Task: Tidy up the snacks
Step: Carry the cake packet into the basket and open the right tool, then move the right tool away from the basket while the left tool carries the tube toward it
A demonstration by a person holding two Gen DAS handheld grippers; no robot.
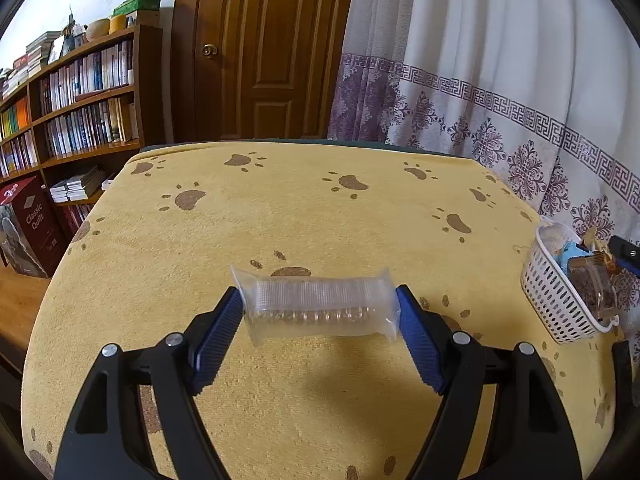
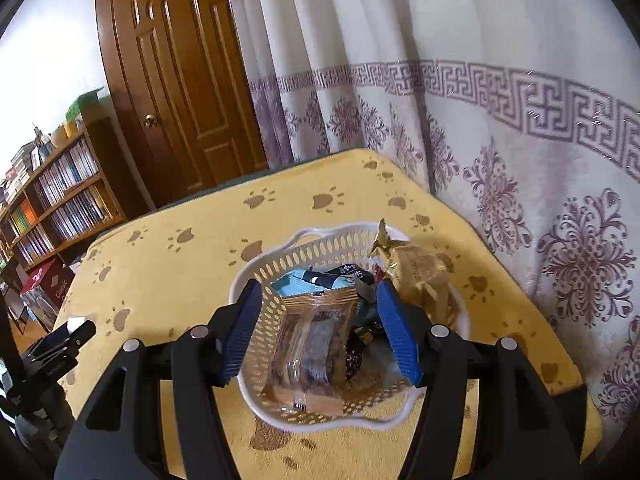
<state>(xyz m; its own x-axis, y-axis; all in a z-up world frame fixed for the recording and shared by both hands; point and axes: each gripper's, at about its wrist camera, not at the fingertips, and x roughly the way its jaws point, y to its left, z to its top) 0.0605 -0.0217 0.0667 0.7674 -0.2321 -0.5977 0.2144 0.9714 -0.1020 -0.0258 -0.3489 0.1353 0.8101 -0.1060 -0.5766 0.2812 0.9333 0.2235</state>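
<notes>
Taking the white basket as our landmark, we judge the job nearly done: several wrapped snacks already lie inside it, a brown packet on top, and only the clear packet is outside, well to the basket's left over the yellow cloth. Our left gripper clamps that clear packet by its two ends between the blue pads. Our right gripper hovers released above the basket, the brown packet lying below and between its fingers, untouched.
</notes>
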